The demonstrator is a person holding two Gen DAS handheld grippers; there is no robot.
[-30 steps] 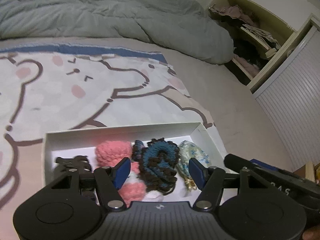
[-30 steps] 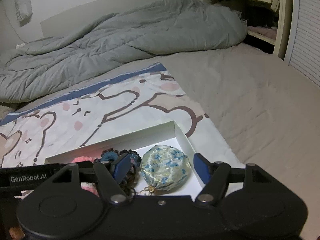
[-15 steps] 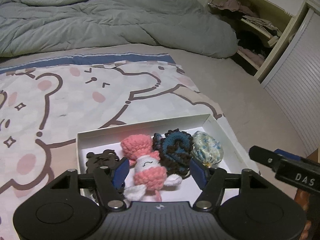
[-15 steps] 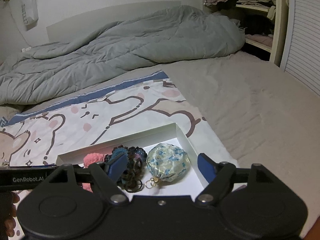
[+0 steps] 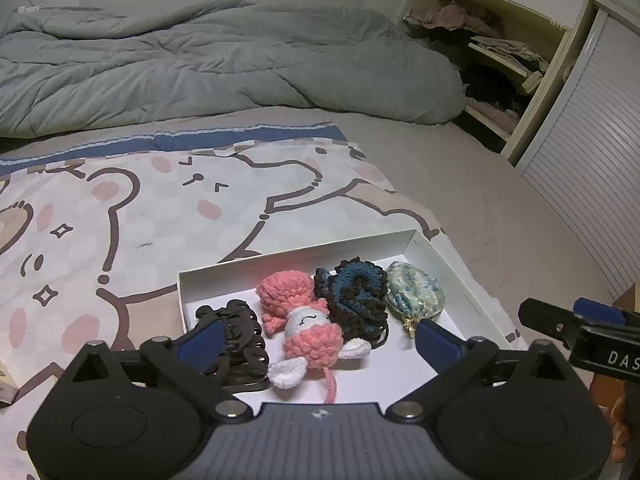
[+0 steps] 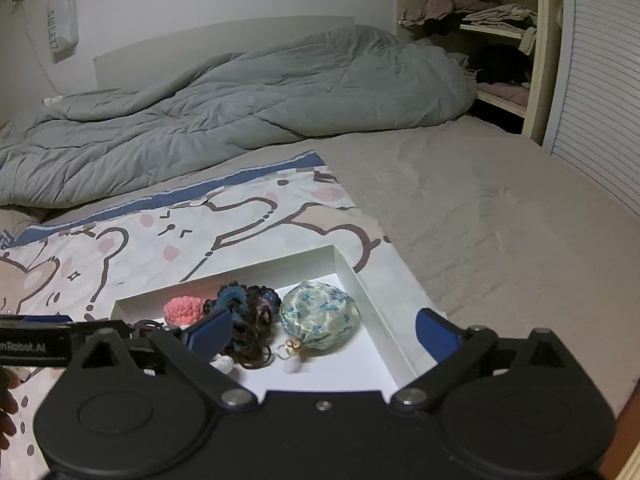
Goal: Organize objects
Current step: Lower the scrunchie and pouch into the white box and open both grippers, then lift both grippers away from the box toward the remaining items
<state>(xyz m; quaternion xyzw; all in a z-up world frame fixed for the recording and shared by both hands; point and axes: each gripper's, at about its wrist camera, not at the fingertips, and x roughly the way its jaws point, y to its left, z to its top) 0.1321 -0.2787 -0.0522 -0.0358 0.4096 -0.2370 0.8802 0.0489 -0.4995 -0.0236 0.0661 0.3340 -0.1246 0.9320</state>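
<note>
Four trinkets in one white box [image 5: 436,256], both claws, left claw [image 5: 316,338] and right claw [image 6: 324,330], just spread wide, empty.

Home bedroom — bed [image 6: 500,208] with rumpled grey duvet [image 5: 224,68], open closet shelves [image 6: 492,32] stuffed with clothes.

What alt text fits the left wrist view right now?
A shallow white box on a cartoon-bear blanket holds a black hair clip, pink crochet doll, dark blue crochet piece and floral pouch. The left gripper is open and empty above it.
</note>
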